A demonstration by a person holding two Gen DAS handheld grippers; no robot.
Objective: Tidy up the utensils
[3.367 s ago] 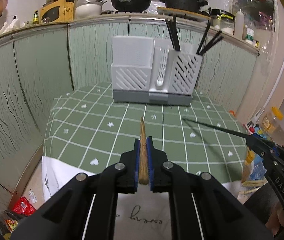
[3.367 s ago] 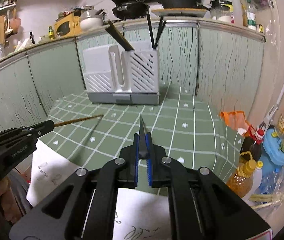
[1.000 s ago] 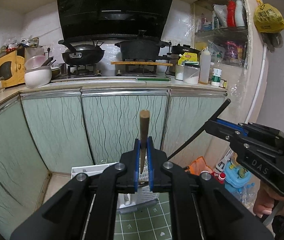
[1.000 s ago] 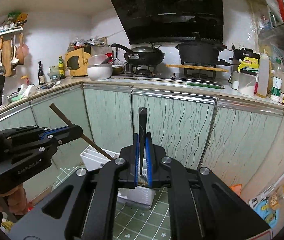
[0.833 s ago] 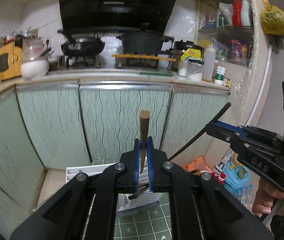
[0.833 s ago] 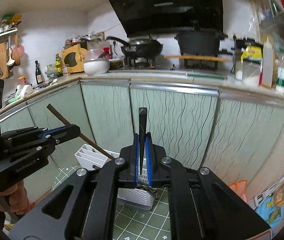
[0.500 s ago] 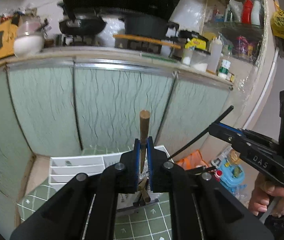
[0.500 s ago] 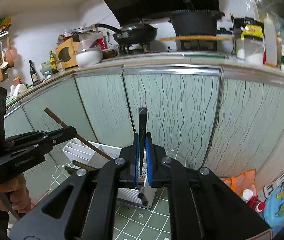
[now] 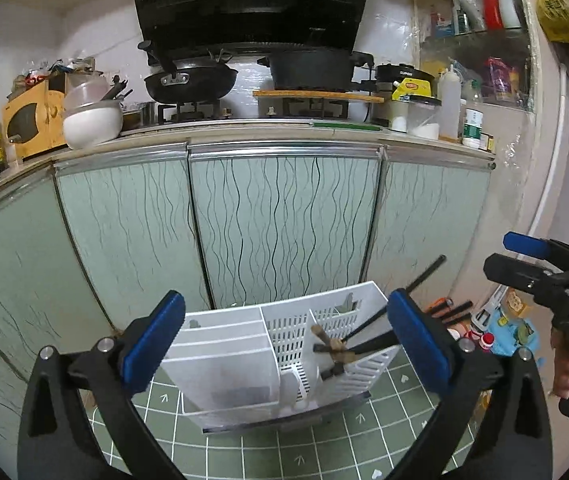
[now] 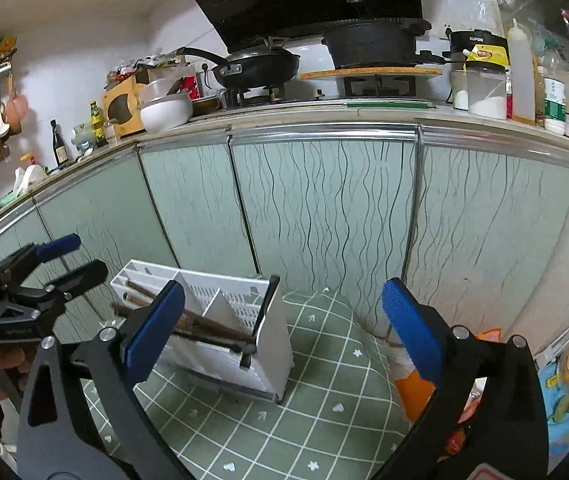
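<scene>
Left wrist view, both jaws opening, empty, chopsticks (image 9: 368, 344) in holder (image 9: 284, 344); right view adds orange bag (image 10: 416, 392).

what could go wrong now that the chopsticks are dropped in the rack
The chopsticks lean slanted out over the rim of the white rack, so they may slide out. The left gripper and right gripper, both opening with nothing between the jaws, hang close above and could knock the sticks.
</scene>
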